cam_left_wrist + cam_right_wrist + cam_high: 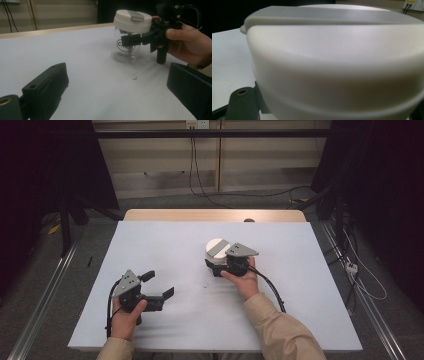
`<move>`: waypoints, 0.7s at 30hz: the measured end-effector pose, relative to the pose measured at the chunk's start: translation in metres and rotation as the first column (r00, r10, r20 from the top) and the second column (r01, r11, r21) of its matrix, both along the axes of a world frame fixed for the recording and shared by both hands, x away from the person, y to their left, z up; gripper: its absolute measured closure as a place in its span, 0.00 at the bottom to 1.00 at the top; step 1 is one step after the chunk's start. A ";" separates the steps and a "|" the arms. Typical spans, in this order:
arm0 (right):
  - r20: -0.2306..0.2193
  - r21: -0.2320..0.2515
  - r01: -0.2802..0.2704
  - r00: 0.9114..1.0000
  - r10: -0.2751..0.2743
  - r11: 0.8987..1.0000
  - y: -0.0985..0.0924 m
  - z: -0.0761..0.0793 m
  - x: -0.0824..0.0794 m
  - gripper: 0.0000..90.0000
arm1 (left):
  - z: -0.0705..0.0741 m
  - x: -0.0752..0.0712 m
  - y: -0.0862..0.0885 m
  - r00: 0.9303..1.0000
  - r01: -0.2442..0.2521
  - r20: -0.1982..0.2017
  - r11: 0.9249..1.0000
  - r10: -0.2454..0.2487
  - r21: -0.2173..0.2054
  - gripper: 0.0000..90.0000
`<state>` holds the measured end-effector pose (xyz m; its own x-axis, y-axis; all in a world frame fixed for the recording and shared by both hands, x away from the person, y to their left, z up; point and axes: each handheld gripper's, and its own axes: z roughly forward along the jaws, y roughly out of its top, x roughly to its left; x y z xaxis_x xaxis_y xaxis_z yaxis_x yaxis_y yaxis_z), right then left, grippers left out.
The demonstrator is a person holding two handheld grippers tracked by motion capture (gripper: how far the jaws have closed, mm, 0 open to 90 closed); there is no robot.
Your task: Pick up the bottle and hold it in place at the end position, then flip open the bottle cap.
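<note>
High view: right tool [216,266] clamps the jar [216,251] steady on the bench [165,245], left tool [159,284] gaping nearby, likely for the lid [132,17].

One clear jar [126,48] is standing on the worktop [165,245], and it is carrying one white lid [132,21] with one grey tab [136,15] on top. Two grippers are showing: the right gripper [216,268] is sitting against the jar, and the left gripper [161,283] is lying well apart from the jar, toward the person's side. Two hands are showing, one on each gripper: the right hand [245,279] just beside the jar, the left hand [126,316] far from it. One worktop is carrying all of this. A single small dark speck [134,78] is lying on the worktop near the jar.
</note>
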<state>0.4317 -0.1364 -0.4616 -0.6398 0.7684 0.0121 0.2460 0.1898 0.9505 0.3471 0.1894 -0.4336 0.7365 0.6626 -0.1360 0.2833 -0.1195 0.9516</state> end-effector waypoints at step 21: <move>-0.008 -0.001 0.002 1.000 -0.002 1.000 0.000 0.000 0.000 0.21 | 0.013 0.017 -0.041 0.999 0.027 -0.045 0.999 -0.026 0.019 0.15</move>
<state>0.4319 -0.1365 -0.4619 -0.6382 0.7697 0.0164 0.2539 0.1902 0.9483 0.3636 0.1488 -0.4205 0.7473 0.6458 -0.1565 0.3221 -0.1460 0.9354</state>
